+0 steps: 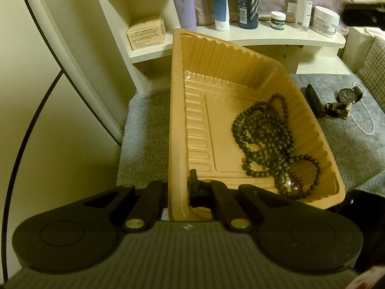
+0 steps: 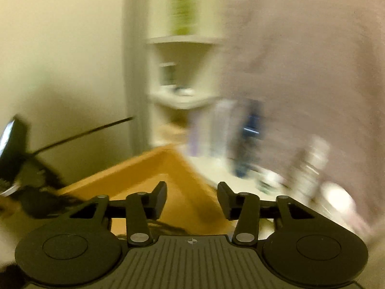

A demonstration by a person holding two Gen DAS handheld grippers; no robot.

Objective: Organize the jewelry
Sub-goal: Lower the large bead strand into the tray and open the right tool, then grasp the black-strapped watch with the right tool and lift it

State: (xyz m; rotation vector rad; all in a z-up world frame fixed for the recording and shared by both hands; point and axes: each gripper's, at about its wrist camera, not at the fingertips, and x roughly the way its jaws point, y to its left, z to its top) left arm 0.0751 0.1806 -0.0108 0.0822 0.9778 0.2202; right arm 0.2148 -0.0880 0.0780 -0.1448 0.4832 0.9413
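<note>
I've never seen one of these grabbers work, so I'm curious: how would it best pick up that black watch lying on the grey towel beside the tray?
Probably by the strap, from above. The black watch lies on its side on the grey towel, its band curling up in a loop thin enough for two fingers to pinch, whereas the round face looks wider and smoother.

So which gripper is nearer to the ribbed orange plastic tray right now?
Left. The left gripper is shut on the ribbed orange plastic tray, pinching its rim. The right gripper is open and empty, above the tray's corner, not touching.
</note>
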